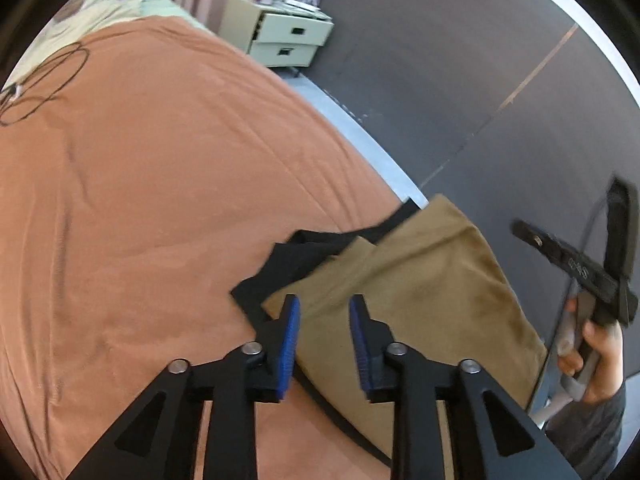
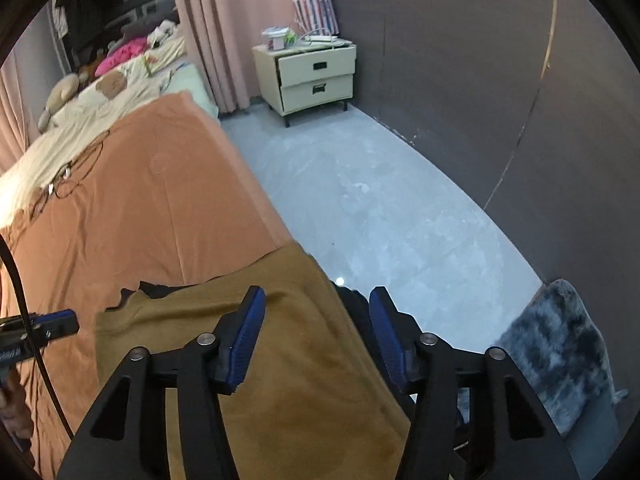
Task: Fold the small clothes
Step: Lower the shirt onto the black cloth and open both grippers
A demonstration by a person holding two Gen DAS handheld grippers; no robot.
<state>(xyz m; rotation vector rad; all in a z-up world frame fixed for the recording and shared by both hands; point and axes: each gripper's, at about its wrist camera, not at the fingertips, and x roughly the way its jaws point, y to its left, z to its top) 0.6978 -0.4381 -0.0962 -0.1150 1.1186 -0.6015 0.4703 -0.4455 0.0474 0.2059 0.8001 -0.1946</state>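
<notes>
I see a plain mustard-brown cloth garment (image 2: 280,360) over a black garment (image 1: 296,256), on a plain orange bedsheet (image 1: 140,208); my grippers' finger pads (image 2: 248,336) are blue.

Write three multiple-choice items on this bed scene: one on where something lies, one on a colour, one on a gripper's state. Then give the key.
1. Where does the brown garment lie?
A. On the floor
B. At the edge of the orange bed cover, over a black garment
C. On the nightstand

2. What colour are the pads on the gripper fingers?
A. Red
B. Blue
C. White

3. How does the left gripper stand?
A. Clamped on the brown garment
B. Holding the black garment
C. Open, nothing pinched

Key: 1 B, black cloth pokes out from beneath the brown piece at the bed's edge. 2 B, the pads show blue in both wrist views. 3 C, a clear gap separates the fingers, and the cloth lies flat below.
</notes>
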